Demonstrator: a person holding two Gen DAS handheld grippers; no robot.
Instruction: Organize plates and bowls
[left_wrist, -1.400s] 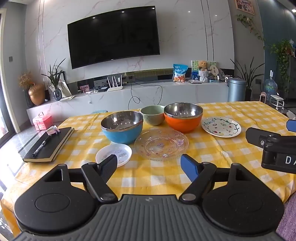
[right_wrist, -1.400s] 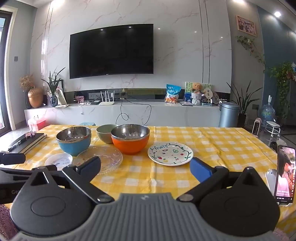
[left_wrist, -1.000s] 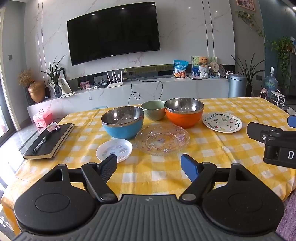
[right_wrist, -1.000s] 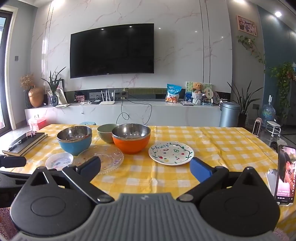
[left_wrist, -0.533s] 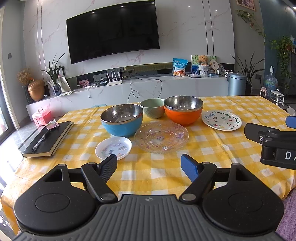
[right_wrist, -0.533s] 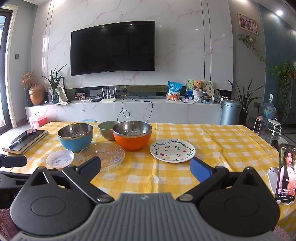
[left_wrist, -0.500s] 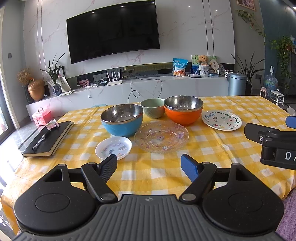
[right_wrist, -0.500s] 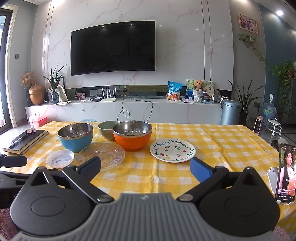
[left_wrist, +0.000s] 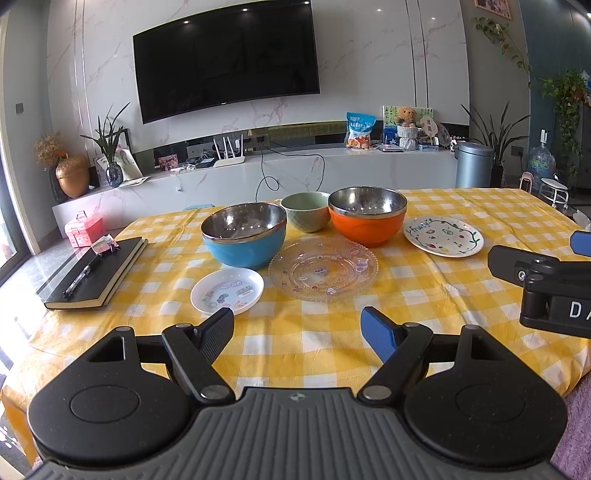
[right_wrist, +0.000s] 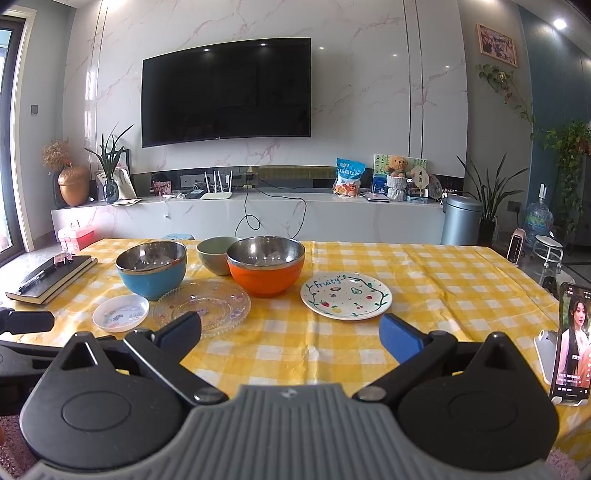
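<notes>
- Both tools are waiting at the near edge of the table (left_wrist: 424, 295), and nothing is being picked up yet.
- The left gripper (left_wrist: 297, 325) is hanging over the yellow cloth with its fingers wide apart, holding nothing.
- The right gripper (right_wrist: 290, 332) is doing the same, wide apart and holding nothing.
- The blue bowl (left_wrist: 243, 234), the green bowl (left_wrist: 306, 211) and the orange bowl (left_wrist: 367, 215) are sitting in a row, each on its own. None is sitting inside another.
- The small plate (left_wrist: 227, 290) is lying in front of the blue bowl, and the glass plate (left_wrist: 323, 267) is lying just beside it.
- The fruit plate (right_wrist: 346, 295) is lying alone, to the right of the orange bowl.
- No plate is lying on another plate.
- So I am thinking the job is only starting: all three bowls and all three plates are waiting to be stacked.
- The small plate is sitting closest to the left gripper, and the fruit plate closest to the right one.
</notes>
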